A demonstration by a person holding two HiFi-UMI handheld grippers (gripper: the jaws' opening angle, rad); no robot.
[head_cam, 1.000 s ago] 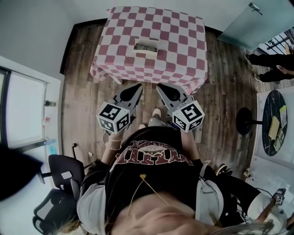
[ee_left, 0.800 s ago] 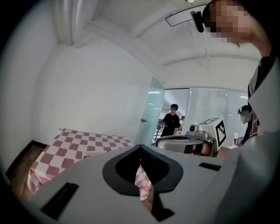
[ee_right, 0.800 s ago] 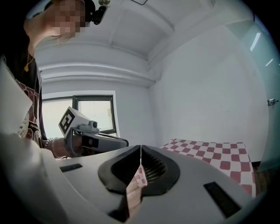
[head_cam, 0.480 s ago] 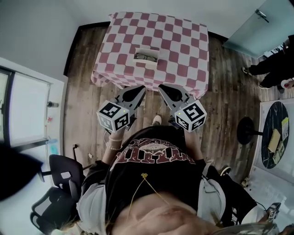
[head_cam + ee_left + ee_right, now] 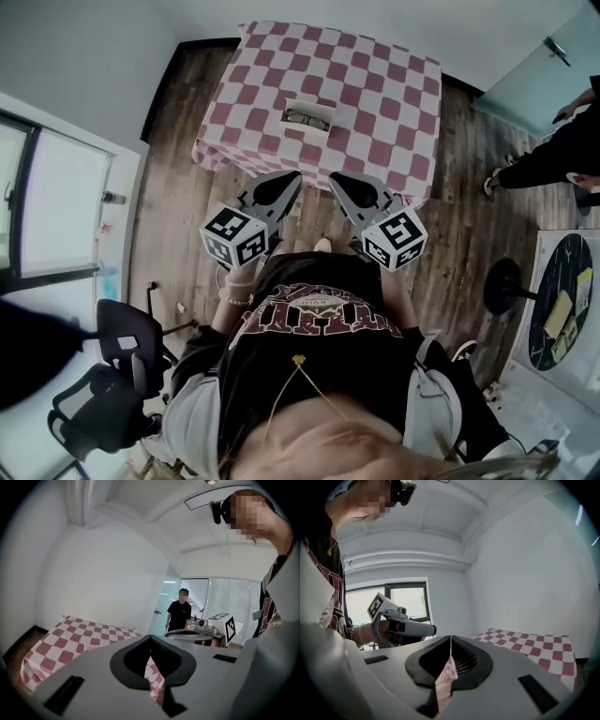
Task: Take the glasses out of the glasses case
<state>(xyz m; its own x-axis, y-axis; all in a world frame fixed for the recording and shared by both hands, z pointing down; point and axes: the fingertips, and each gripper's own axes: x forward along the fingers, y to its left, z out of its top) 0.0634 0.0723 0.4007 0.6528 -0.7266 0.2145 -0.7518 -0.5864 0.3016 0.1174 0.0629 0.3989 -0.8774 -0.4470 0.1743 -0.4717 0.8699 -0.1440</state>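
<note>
Glasses [image 5: 308, 117] lie in open glasses case [image 5: 302, 127] on checkered table [image 5: 384, 75].

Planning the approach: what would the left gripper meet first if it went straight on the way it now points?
The left gripper would probably meet the near edge of the checkered tablecloth first, though depth is unclear.
</note>
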